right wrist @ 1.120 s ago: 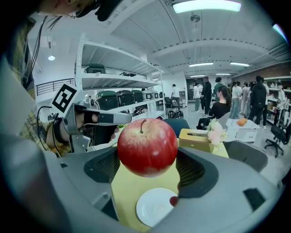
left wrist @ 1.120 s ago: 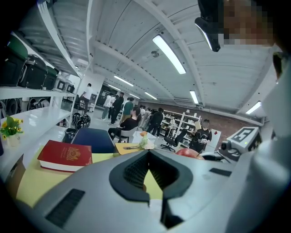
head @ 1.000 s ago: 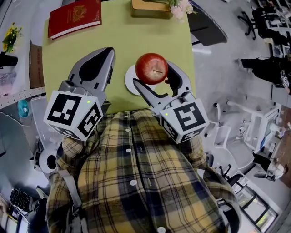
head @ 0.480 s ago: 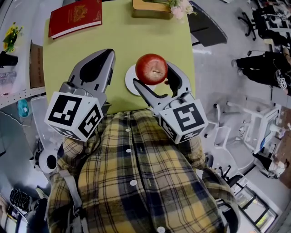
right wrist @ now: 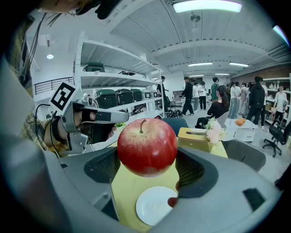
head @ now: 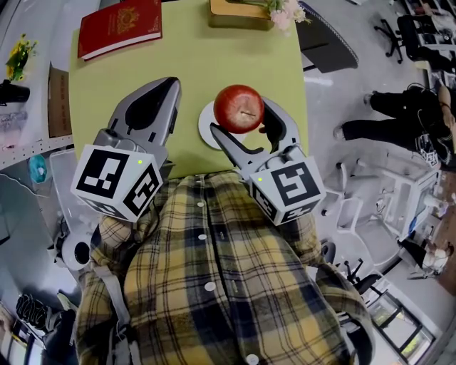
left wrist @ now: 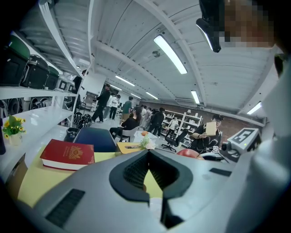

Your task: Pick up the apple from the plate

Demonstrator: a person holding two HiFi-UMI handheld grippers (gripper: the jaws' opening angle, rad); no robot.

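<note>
We find the right claw (head: 240, 120) clenched on the glossy red apple (head: 239, 108), one ribbed dark pad pressed to each flank and the jaws spread just as far as the fruit is wide. In the right gripper view the red apple (right wrist: 147, 146) sits upright with its brown stem on top, clear of the small round white plate (right wrist: 154, 205). The plate lies below it on the yellow-green surface (head: 121, 85).

The left claw (head: 171, 85) is closed on nothing. In the left gripper view we see its jaw tips meeting, with only a diamond-shaped gap between the pads behind them. It hovers over the surface to the left of the plate.

As for writing, we can read none. The red hardcover book (head: 117, 25) at the far left corner carries a gold crest, its lettering too small to make out. Each claw's cube shows black-and-white square markers. A tan wooden box (head: 239, 13) with pale flowers stands at the far edge.
</note>
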